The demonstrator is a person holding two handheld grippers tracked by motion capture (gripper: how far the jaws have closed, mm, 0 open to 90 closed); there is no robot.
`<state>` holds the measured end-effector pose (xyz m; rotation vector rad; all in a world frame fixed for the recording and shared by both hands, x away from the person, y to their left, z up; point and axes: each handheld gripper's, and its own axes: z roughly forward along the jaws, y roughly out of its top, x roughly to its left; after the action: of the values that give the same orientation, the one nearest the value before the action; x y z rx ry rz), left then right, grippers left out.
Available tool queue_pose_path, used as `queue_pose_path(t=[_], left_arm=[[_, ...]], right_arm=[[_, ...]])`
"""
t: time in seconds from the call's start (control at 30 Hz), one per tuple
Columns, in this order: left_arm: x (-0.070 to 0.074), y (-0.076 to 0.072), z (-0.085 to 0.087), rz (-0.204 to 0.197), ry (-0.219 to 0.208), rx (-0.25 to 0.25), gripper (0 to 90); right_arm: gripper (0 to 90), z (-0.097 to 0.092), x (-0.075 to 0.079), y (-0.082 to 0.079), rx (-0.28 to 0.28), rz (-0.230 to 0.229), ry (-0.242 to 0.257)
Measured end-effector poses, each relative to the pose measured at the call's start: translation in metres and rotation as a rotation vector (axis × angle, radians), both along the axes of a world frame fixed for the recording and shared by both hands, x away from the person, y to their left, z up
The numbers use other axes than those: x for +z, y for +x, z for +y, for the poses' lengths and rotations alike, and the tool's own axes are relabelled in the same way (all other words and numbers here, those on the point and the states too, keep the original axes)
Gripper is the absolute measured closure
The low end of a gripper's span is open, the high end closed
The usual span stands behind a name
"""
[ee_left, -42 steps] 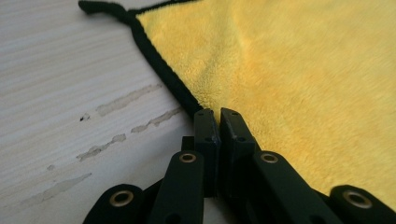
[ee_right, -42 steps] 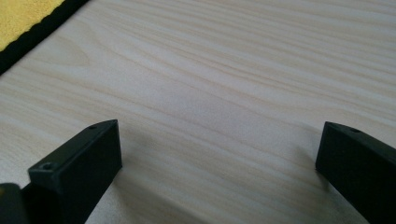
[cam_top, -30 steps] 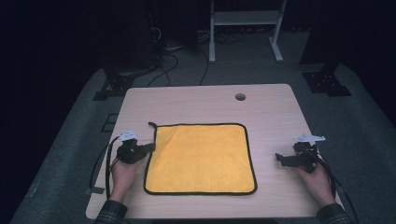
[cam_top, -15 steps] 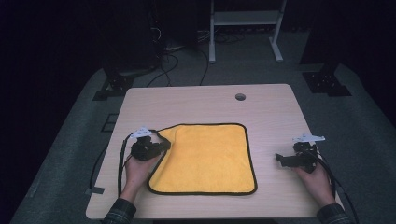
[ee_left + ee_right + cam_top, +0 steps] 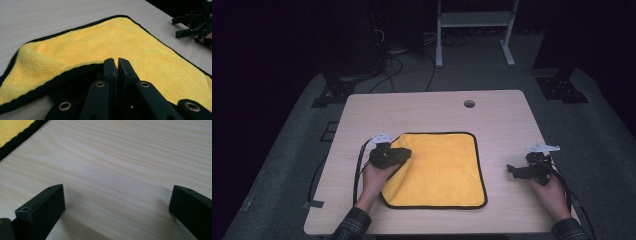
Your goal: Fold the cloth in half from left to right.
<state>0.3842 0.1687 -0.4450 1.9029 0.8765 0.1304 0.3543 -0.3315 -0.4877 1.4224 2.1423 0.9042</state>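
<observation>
A yellow cloth [image 5: 442, 165] with a black hem lies flat in the middle of the light wooden table [image 5: 422, 110]. My left gripper [image 5: 407, 155] is shut on the cloth's left edge, which is lifted and curled over toward the right. In the left gripper view the jaws [image 5: 116, 61] stand pressed together with the black hem caught between them, above the yellow cloth [image 5: 100, 42]. My right gripper [image 5: 510, 170] stands open just above bare table to the right of the cloth. Its jaws [image 5: 117, 200] are wide apart with nothing between them, and a corner of the cloth [image 5: 15, 127] shows at top left.
A small round hole [image 5: 469, 103] sits near the table's far edge. Black cables trail from both grippers off the table's sides. A piece of dark tape [image 5: 314, 204] marks the near left corner. Dark floor and a white stand [image 5: 472, 30] lie beyond the table.
My left gripper has moved rightward, dragging the cloth's left edge with it so that edge now folds over the cloth. The right gripper has stayed in place.
</observation>
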Motion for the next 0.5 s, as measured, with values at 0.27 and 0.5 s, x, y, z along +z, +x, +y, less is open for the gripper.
queue_pose_path(t=[0.27,0.5], left_arm=[[0.000,0.007,-0.022,-0.003,0.004,-0.038,85.1],[0.000,0.011,-0.041,-0.009,0.005,-0.079,85.1]], right_arm=[[0.0,0.000,0.000,0.000,0.000,-0.001,-0.001],[0.0,0.000,0.000,0.000,0.000,0.000,0.000]])
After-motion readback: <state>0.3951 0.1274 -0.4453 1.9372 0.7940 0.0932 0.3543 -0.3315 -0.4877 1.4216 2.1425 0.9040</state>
